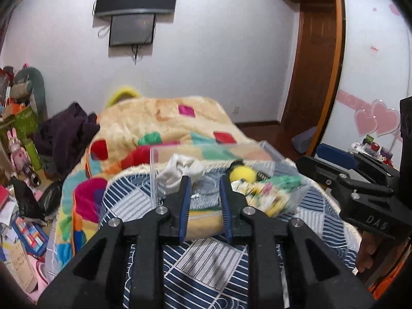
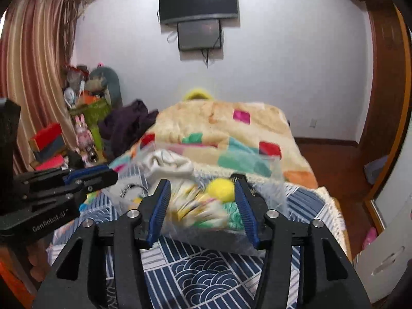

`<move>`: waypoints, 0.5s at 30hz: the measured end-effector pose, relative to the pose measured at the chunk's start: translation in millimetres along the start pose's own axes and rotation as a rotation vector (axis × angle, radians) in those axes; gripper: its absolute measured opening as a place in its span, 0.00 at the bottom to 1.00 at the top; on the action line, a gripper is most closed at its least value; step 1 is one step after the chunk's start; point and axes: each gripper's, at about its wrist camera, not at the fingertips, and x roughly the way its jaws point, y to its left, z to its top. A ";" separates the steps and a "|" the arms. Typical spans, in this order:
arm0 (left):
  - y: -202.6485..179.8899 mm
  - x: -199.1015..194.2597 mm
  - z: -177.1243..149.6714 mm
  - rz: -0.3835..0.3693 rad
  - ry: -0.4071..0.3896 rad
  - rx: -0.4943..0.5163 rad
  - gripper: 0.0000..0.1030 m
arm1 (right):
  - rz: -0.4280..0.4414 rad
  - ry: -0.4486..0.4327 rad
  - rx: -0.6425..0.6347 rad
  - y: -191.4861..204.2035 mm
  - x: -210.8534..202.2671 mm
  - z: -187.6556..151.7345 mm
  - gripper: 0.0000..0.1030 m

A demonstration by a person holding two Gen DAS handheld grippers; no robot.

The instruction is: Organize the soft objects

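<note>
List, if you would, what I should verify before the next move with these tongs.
1. Left tongs grip the yellow sponge: ok, the pads meet both of its sides.
2. Right tongs are free: ok, open and holding nothing.
3. Clear box is open on top: ok, no lid is seen.
4. Room is left in the box: cannot tell. The white cloth and yellow ball fill much of it, and the rest is blurred.
5. The box sits steady on the striped cover: cannot tell, because of motion blur.
</note>
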 end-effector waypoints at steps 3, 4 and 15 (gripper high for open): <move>-6.1 -21.3 7.3 -0.014 -0.050 0.007 0.28 | 0.000 -0.062 0.002 1.1 -22.3 7.8 0.56; -7.8 -27.9 9.4 -0.016 -0.065 0.009 0.29 | 0.007 -0.085 0.004 1.1 -31.5 10.7 0.57; -24.4 -92.8 18.2 -0.019 -0.223 0.037 0.64 | 0.008 -0.250 -0.004 12.3 -80.9 19.4 0.80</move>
